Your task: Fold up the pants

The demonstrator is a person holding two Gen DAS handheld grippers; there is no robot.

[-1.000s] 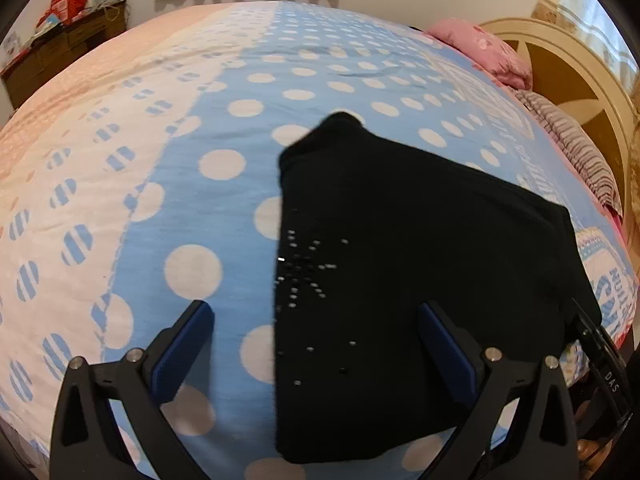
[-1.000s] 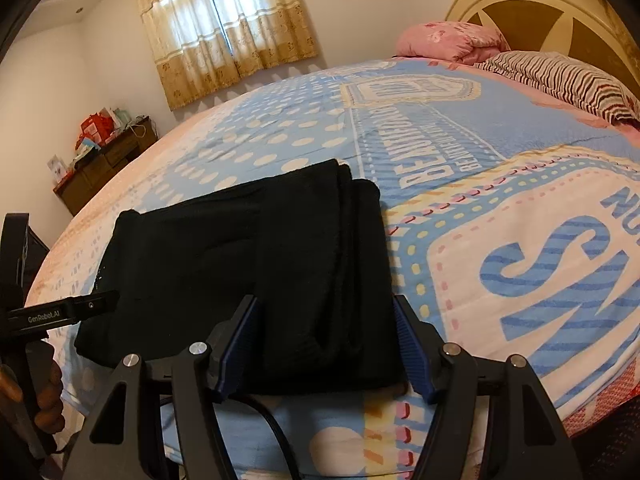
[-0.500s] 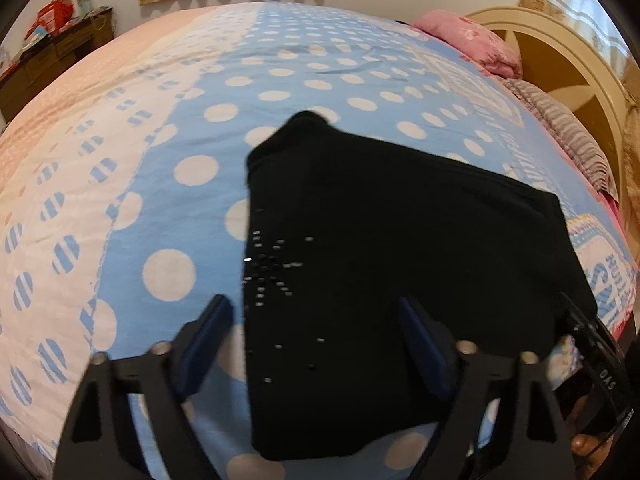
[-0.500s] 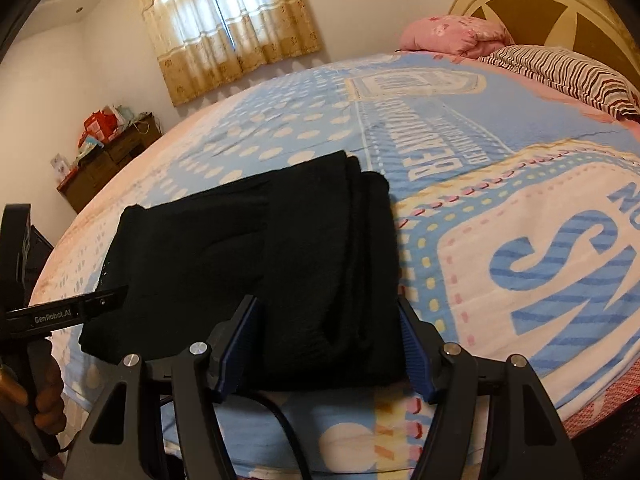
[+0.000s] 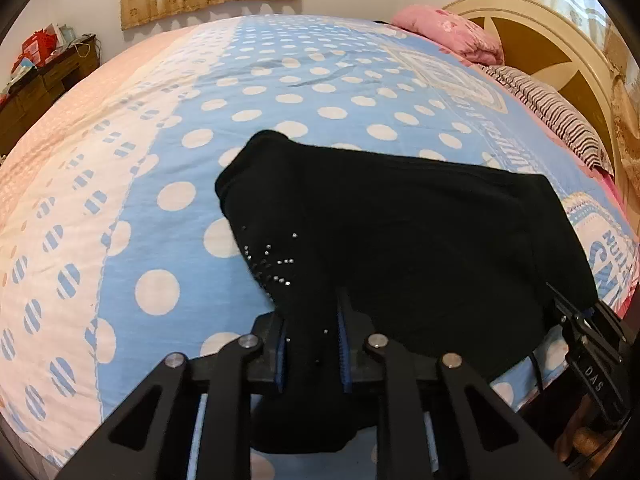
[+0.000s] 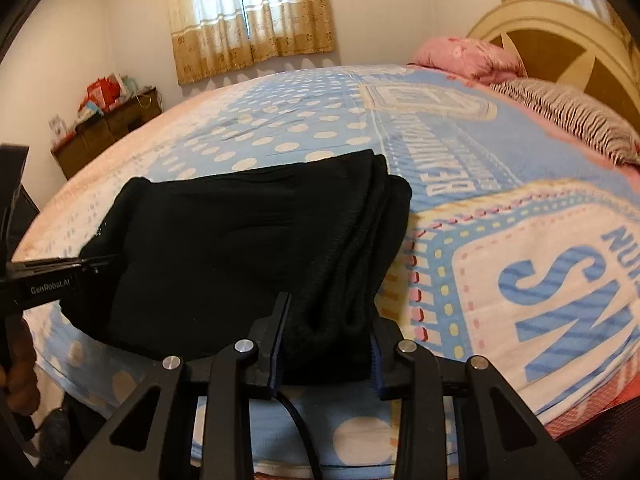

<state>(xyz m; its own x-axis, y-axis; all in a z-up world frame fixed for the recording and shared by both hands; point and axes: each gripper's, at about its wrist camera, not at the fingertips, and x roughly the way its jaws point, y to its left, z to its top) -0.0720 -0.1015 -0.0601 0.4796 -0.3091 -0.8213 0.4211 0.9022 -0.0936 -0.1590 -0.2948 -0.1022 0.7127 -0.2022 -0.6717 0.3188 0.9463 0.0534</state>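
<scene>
Black pants (image 5: 400, 232) lie partly folded on the bed near its front edge, with small rhinestones on their left end. My left gripper (image 5: 312, 344) is shut on the near left edge of the pants, fabric bunched between its blue pads. My right gripper (image 6: 326, 340) is shut on the thick folded right end of the pants (image 6: 240, 248). Each gripper shows at the edge of the other's view: the right one (image 5: 588, 344) and the left one (image 6: 48, 280).
The bed carries a blue polka-dot and pink sheet (image 5: 168, 128). A pink pillow (image 5: 452, 36), a striped pillow (image 5: 560, 116) and a cream headboard (image 5: 560, 40) are at the right. A wooden dresser (image 6: 108, 128) stands by the far wall.
Both grippers have closed from wide open onto the near edge of the pants. The left end of the pants is now bunched and slightly lifted.
</scene>
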